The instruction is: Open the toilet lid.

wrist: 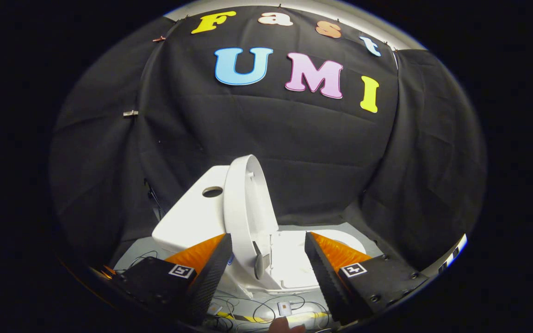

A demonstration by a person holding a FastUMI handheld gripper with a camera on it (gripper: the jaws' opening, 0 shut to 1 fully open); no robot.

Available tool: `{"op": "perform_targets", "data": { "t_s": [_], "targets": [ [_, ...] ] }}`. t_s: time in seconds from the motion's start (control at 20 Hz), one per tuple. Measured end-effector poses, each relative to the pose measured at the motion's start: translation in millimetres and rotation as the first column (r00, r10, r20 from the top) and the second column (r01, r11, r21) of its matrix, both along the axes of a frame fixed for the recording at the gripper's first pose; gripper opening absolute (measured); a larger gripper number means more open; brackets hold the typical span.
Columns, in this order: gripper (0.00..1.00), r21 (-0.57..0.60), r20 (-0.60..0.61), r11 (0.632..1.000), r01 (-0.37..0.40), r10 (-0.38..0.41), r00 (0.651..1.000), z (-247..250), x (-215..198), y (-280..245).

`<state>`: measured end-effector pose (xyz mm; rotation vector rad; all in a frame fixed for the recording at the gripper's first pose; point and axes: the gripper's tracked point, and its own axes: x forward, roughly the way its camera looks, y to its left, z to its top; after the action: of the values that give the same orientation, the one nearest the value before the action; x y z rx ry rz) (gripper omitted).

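Lid (243,203) stands upright mid-frame, toilet (192,217) partly hidden behind the claw (266,252), which gapes wide, gripping nothing; cables (266,307) at bottom blurry.

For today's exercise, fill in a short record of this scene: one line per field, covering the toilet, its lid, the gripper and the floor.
toilet: white toilet seen from the side, tank at its back end
lid: lid raised upright, leaning towards the tank
gripper: gripper open, fingers apart, touching nothing; the lid's lower part shows between them
floor: cables lying below the toilet
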<state>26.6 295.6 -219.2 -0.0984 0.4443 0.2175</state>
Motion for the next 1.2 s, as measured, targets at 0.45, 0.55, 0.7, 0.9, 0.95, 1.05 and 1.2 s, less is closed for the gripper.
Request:
{"op": "perform_targets", "data": {
  "t_s": [0.45,0.55,0.7,0.9,0.95,1.05,1.2],
  "targets": [
    [0.99,0.048,0.168,0.999,-0.013,0.005,0.986,99.4,-5.7,-29.4],
    [0.98,0.063,0.2,0.998,-0.009,-0.003,0.98,121.2,-9.8,-41.3],
    [0.99,0.084,0.254,0.996,0.002,-0.023,0.967,149.4,-14.5,-61.7],
    [0.98,0.122,0.296,0.992,-0.002,-0.034,0.955,175.1,-25.4,-86.2],
    [0.98,0.132,0.303,0.991,-0.001,-0.039,0.952,179.6,-28.7,-93.4],
    [0.98,0.146,0.323,0.989,-0.004,-0.044,0.945,188.6,-33.4,-107.0],
    [0.98,0.165,0.369,0.986,-0.005,-0.057,0.928,210.1,-39.9,-126.8]
  ]
}}
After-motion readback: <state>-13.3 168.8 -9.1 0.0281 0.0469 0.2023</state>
